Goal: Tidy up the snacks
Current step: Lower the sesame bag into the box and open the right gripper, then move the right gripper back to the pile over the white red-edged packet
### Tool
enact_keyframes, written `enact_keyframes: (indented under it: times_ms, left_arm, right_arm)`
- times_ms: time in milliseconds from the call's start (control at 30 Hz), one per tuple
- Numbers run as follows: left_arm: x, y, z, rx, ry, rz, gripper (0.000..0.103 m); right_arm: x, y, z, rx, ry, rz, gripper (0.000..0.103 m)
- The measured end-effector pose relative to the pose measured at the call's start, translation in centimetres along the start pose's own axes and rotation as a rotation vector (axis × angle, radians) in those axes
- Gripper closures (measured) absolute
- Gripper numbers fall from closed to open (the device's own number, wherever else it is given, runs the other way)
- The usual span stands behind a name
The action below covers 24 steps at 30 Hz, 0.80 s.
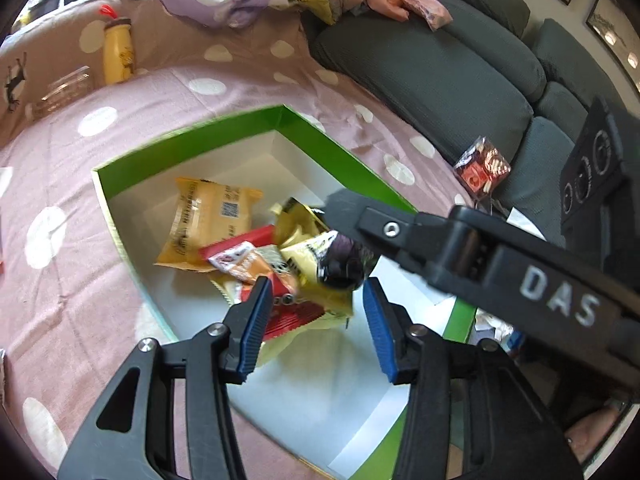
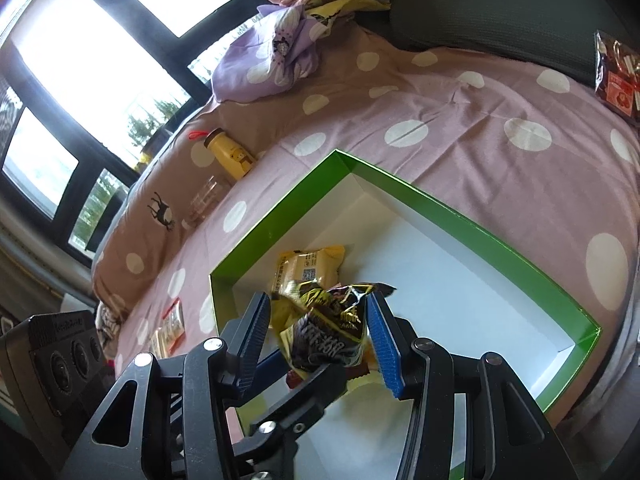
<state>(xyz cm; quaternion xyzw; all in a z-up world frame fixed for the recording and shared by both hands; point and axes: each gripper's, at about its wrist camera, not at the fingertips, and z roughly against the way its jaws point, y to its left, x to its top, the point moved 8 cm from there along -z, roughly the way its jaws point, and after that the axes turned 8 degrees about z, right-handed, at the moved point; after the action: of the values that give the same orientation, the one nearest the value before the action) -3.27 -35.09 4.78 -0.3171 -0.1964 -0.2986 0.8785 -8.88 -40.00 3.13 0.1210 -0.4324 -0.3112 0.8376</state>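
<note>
Right jaws (image 2: pixel 320 336) standing apart, dark snack packet (image 2: pixel 332 336) sitting loosely between; left jaws (image 1: pixel 316 320) apart, empty. Dropping into green box (image 2: pixel 280 208); next calls for withdrawing.

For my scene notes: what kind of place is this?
Probably a home living room: a grey sofa, a spotted cloth spread under a green box of snacks, and large windows.

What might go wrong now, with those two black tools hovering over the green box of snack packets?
1. The dark crinkly snack packet sits between the right gripper's parted jaws; it could drop askew onto the pile.
2. The left gripper hangs close above the red packet and beside the other tool; they could bump.
3. The shallow green-rimmed cardboard box rests on a soft spotted cloth, so a nudge might shift it.
</note>
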Motion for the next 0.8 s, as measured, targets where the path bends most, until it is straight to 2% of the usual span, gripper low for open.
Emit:
enact_keyframes:
  times_ms: [67, 100, 233, 333, 433, 600, 800]
  left_arm:
    - [0.2, 0.7, 1.5, 0.022, -0.035, 0.002, 0.039]
    - [0.2, 1.1, 2.3, 0.033, -0.054, 0.002, 0.038]
    - [0.1, 3.5, 6.3, 0.083, -0.141, 0.027, 0.025]
    - [-0.5, 6.3, 9.5, 0.116, -0.207, 0.083, 0.016]
    - [-1.3, 9.8, 12.8, 0.19, -0.257, 0.143, 0.016]
    - [-3.5, 16.6, 18.6, 0.381, -0.371, 0.267, 0.014]
    - [-6.9, 24.6, 22.8, 0.505, -0.481, 0.488, 0.014]
  right_arm:
    - [0.2, 0.1, 0.4, -0.008, -0.028, 0.006, 0.036]
    - [0.4, 0.3, 0.6, -0.007, -0.04, 0.01, 0.032]
    - [0.6, 1.6, 1.1, -0.014, -0.063, 0.046, 0.029]
    - [0.5, 3.1, 1.2, -0.016, -0.08, 0.083, 0.021]
    - [0.2, 4.8, 1.0, -0.015, -0.078, 0.13, 0.018]
    - [-0.8, 7.9, 0.2, -0.034, -0.061, 0.22, 0.017]
    - [-2.8, 12.3, -1.6, -0.013, -0.017, 0.332, 0.016]
